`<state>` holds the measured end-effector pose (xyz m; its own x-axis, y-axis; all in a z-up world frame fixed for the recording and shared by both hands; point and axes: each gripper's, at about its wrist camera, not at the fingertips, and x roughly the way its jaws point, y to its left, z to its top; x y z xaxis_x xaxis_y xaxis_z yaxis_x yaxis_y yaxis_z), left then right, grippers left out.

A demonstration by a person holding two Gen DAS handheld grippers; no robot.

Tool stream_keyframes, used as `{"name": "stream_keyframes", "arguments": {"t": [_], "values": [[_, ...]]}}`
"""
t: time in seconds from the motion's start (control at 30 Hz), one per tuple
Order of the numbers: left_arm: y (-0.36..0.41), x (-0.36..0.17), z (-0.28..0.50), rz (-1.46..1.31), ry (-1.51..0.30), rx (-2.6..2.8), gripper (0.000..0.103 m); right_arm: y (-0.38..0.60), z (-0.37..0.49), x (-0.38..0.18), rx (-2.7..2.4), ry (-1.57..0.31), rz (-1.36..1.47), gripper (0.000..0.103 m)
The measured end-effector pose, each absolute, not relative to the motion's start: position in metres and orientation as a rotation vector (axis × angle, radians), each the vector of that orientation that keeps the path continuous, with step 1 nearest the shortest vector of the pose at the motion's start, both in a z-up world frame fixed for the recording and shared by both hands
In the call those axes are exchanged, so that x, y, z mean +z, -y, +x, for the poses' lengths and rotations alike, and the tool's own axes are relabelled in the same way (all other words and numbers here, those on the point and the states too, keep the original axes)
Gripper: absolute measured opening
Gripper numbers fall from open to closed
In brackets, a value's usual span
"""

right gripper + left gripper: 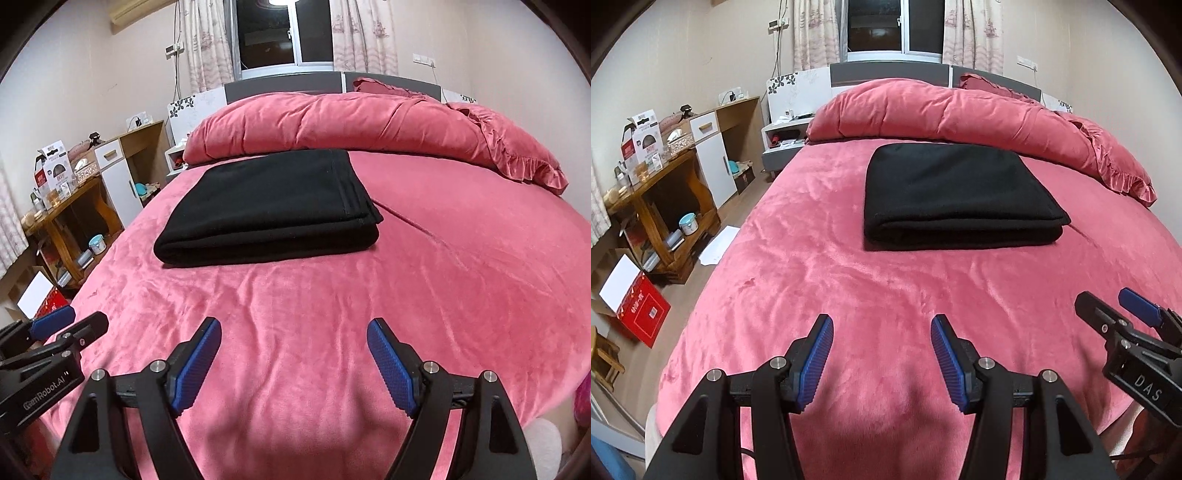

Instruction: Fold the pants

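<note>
The black pants (956, 195) lie folded into a flat, layered rectangle in the middle of the pink bed (849, 280); they also show in the right wrist view (269, 210). My left gripper (882, 325) is open and empty, held above the bed's near part, well short of the pants. My right gripper (294, 326) is open and empty too, beside the left one. The right gripper shows at the right edge of the left wrist view (1108, 306), and the left gripper at the left edge of the right wrist view (70, 319).
A bunched pink duvet (945, 110) and a frilled pillow (1115, 166) lie behind the pants by the headboard. A wooden desk (661, 206), a white cabinet (713, 162) and a red box (642, 310) stand left of the bed.
</note>
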<state>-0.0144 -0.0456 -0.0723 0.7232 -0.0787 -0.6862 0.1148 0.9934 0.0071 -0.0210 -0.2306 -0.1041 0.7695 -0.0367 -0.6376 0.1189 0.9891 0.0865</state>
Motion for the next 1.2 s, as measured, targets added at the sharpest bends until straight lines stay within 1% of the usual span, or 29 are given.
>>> {"name": "stream_keyframes", "arguments": {"t": [0.4,1.2], "values": [[0.0462,-0.0706,-0.0204,0.047,-0.73,-0.1,0.056,0.232,-0.0218,-0.1056,-0.082,-0.696,0.134,0.082],[0.0441,-0.072,-0.0197,0.033,-0.742,-0.076,0.056,0.2306,-0.0214,-0.1094,-0.073,-0.705,0.144,0.082]]}}
